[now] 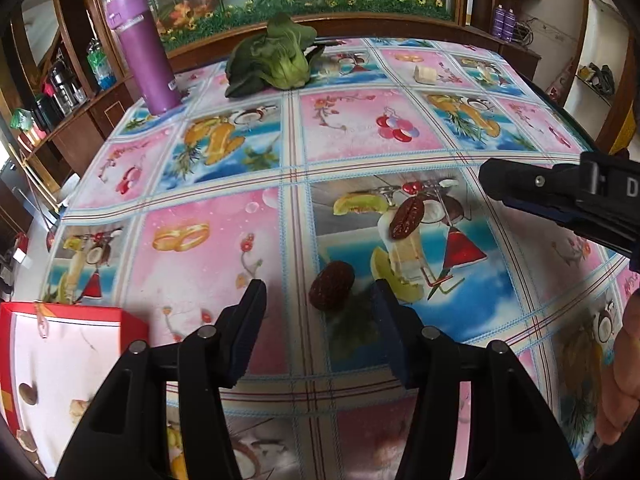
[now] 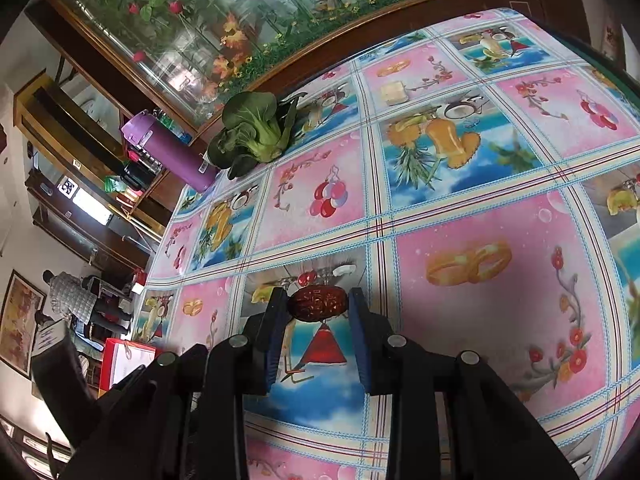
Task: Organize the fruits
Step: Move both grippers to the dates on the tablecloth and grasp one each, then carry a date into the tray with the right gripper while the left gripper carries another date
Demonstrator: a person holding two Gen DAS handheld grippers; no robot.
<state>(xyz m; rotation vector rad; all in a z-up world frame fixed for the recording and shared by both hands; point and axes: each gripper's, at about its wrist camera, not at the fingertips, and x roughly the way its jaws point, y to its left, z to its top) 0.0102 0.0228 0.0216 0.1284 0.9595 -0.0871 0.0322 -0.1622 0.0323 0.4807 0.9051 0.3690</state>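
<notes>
Two wrinkled dark red dates lie on the patterned tablecloth. The near date (image 1: 332, 286) rests on the cloth between the tips of my left gripper (image 1: 318, 288), which is open wide and not touching it. The far date (image 1: 407, 218) lies a little left of my right gripper (image 1: 490, 180), which comes in from the right. In the right wrist view that date (image 2: 317, 304) sits in line with the gap of my right gripper (image 2: 317, 296); the fingers stand apart around it, and contact is not clear. A red and white box (image 1: 60, 344) sits at my lower left.
At the far side of the table stand a purple flask (image 1: 140, 56) and a bok choy (image 1: 276, 60), with a pale food piece (image 1: 425, 75) to their right. A wooden cabinet with a flower picture runs behind. A hand (image 1: 624, 360) is at the right edge. A person (image 2: 76, 300) stands far off.
</notes>
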